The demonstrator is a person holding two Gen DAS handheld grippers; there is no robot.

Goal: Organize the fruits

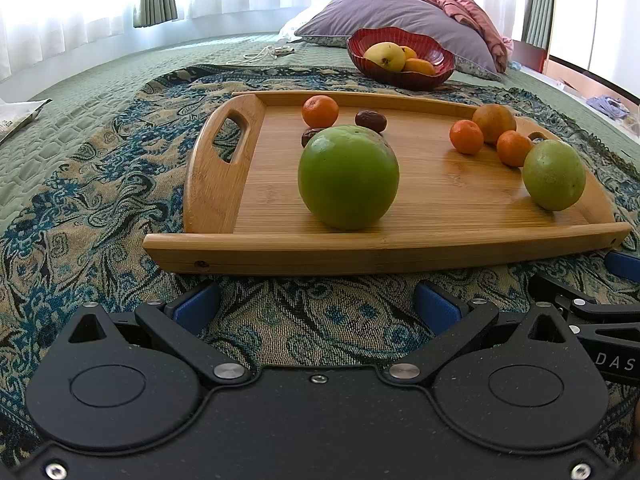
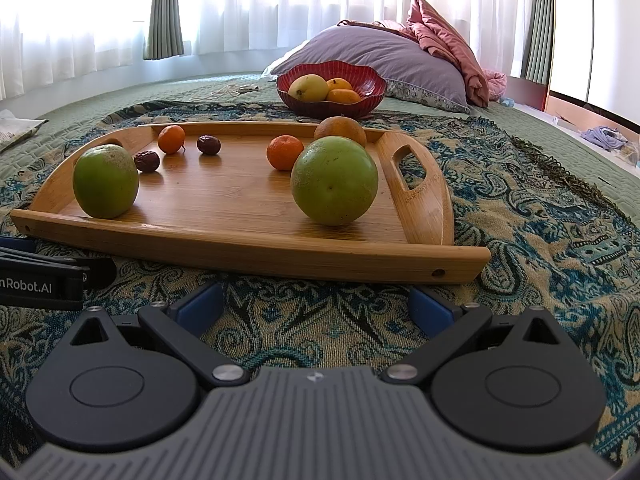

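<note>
Both grippers, left (image 1: 316,300) and right (image 2: 316,300), spread wide and empty, resting just short of the tray (image 1: 360,256). Bowl (image 2: 362,88) beyond it already holds three yellow-orange fruits. On the tray, unsorted: two green fruits (image 1: 348,178) (image 2: 334,180), several small oranges (image 1: 320,111), two dates (image 2: 208,145). Judged early; most sorting left.

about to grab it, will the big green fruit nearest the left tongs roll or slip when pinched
The green fruit looks round and smooth, so it would probably roll on the flat tray if nudged. Its glossy skin may slip between narrow pads. It seems firm and fairly heavy, and the left tongs would likely need opening wide.
</note>
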